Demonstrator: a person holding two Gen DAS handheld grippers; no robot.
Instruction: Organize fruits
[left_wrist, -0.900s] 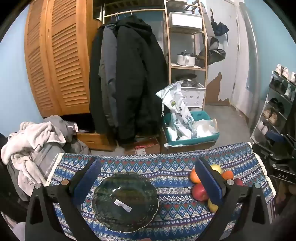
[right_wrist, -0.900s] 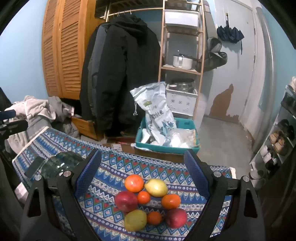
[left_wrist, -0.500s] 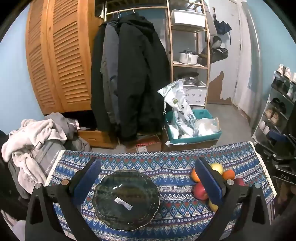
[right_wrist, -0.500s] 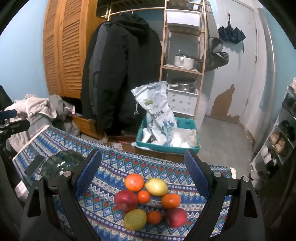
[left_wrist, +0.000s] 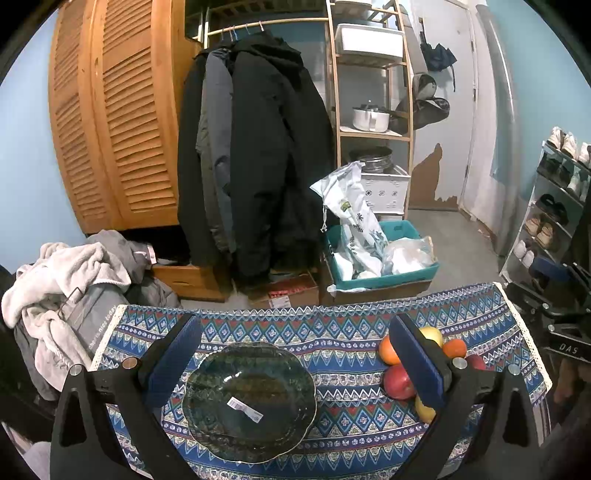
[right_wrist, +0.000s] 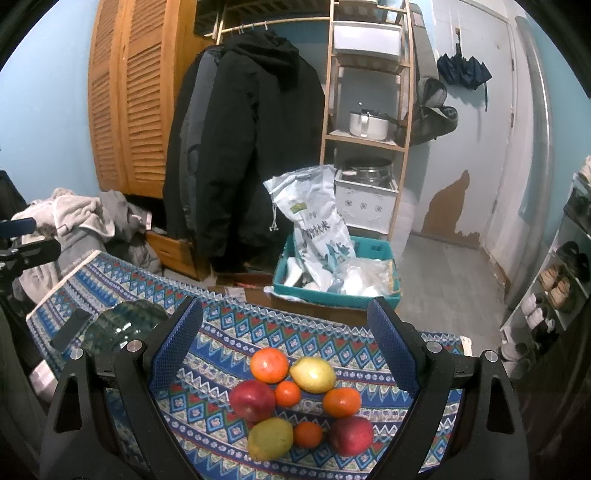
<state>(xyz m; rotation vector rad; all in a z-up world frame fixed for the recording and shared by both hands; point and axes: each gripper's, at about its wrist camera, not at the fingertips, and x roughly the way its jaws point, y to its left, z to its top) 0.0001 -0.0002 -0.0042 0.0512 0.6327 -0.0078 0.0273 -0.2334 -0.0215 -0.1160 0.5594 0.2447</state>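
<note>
left tool open over plate, right tool open over fruits

Eight fruits lie clustered on the patterned surface: two red apples, two yellow-green pieces, four oranges. A dark green glass plate, empty but for a small sticker, sits well to their left.

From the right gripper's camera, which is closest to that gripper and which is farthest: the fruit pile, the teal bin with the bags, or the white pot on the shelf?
1. Fruit pile: on the cloth, right in front of the right gripper.
2. Teal bin: on the floor past the table's far edge.
3. White pot: on the wooden shelf at the back.
</note>
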